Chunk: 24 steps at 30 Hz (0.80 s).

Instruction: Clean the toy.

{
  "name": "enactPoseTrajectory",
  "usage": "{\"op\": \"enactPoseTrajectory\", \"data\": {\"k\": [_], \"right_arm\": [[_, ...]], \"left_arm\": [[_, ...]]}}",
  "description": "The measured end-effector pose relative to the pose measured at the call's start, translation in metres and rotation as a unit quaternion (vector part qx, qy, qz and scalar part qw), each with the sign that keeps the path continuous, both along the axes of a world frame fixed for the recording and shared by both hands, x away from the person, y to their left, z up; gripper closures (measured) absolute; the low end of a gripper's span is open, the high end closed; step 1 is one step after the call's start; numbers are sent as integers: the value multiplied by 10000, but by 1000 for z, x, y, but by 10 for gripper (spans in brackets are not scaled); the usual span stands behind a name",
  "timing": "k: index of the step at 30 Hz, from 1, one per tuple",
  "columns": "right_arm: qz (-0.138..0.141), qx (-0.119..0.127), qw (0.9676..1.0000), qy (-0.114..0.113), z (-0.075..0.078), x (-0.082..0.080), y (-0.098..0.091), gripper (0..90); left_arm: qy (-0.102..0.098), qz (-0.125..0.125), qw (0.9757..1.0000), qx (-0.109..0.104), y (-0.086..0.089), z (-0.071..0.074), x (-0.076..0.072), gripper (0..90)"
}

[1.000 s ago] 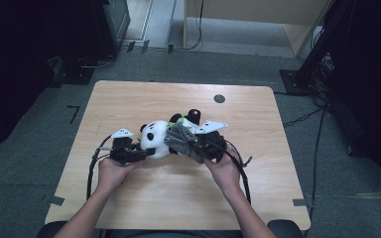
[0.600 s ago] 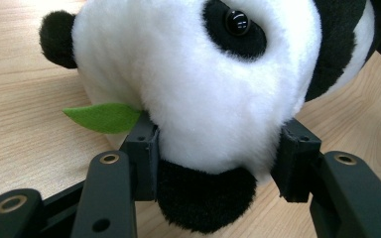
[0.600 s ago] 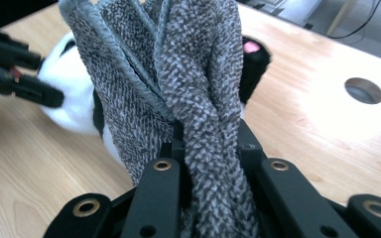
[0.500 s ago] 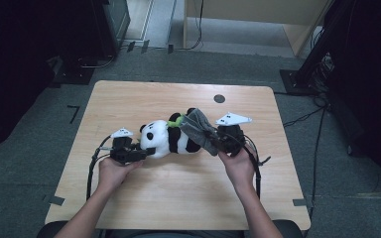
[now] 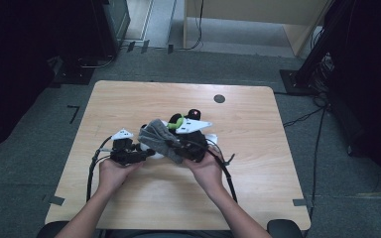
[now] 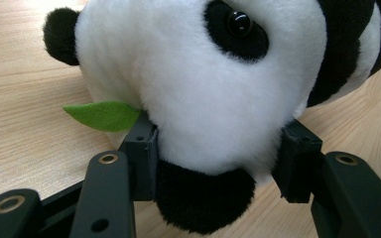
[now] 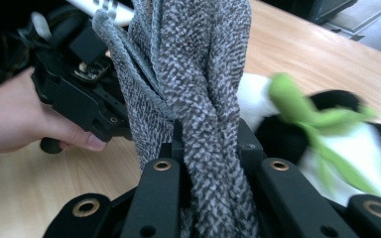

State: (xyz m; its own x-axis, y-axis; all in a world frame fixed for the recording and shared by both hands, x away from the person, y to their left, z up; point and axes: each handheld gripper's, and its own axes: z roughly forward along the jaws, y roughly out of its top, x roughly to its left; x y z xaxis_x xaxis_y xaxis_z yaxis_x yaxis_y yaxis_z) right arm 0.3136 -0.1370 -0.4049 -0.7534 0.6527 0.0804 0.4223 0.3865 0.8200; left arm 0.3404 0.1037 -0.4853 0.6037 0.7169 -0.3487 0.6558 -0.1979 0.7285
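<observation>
While the plush panda (image 6: 203,94) lies on its side near the middle of the wooden table (image 5: 287,163), the left gripper (image 5: 140,154) clamps its head from the person's left. In the left gripper view, the two black jaws press into the white fur on either side of the muzzle, with the black nose patch bulging between them and one glossy eye above. A green felt leaf (image 6: 104,115) projects from the fur just beside one jaw, and a black ear shows at the upper left of that view.

The right gripper (image 5: 174,148) pinches a grey knitted cloth (image 7: 198,94). In the right gripper view its jaws are drawn tightly together on the bunched fabric, which rises in folds between them. Behind the cloth, the panda's black-and-white body and a blurred green felt sprig (image 7: 317,119) lie on the table. The person's left hand (image 7: 25,116), wrapped around the other gripper, appears at the left of that view.

From the high view, the cloth drapes across the panda between the two grippers, covering most of the toy. Both hands rest close together at the near side of the table, with black cables (image 5: 92,171) trailing back from each gripper.
</observation>
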Motion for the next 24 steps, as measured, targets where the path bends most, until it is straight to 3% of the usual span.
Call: {"op": "enactPoseTrajectory", "data": {"k": [4, 7, 13, 20, 24], "right_arm": [[-51, -294, 9994, 160, -26, 8, 17, 779], [-160, -241, 9993, 223, -36, 11, 14, 778], [-249, -437, 9985, 233, -34, 14, 4, 782], [-367, -862, 9956, 11, -27, 8, -3, 782], [-458, -865, 9952, 55, -23, 7, -11, 781]], "left_arm": [[-1, 10, 10000, 5, -1, 0, 0, 462], [-24, -7, 10000, 44, -1, 0, -1, 463], [-25, -60, 9999, 80, -2, 1, 0, 466], [4, -97, 9999, 62, -1, 2, 1, 468], [-3, -121, 9999, 63, 0, 2, 2, 470]]}}
